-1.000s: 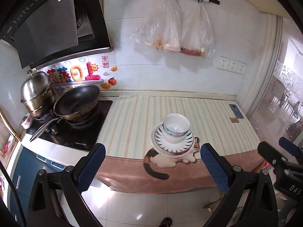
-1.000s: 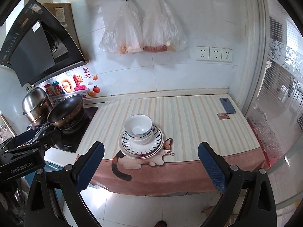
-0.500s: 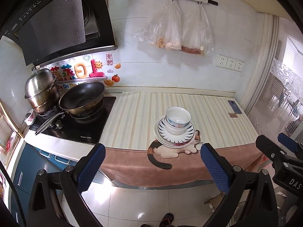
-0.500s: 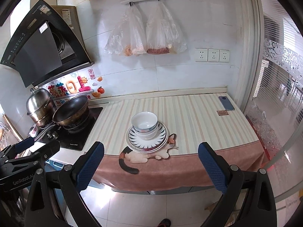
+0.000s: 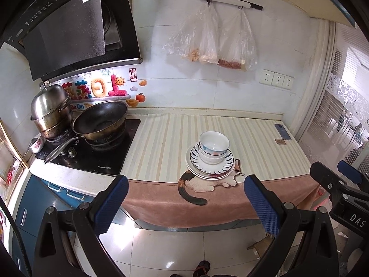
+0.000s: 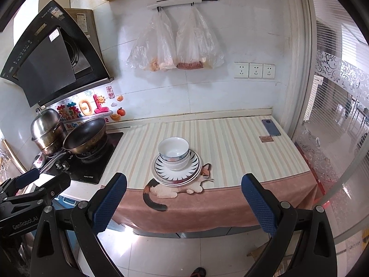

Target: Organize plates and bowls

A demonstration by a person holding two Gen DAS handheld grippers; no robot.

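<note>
On counter: bowls nested atop plates; left gripper spread wide, empty; right gripper likewise.

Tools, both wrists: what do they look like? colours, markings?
Both match: the left tool and right tool have black plastic frames with silver screws, and two fingers faced with blue cross-hatched pads. White lettering: "GenRobot.AI" on the left body, "DAS" on the right. A black cable edges the left view.
</note>
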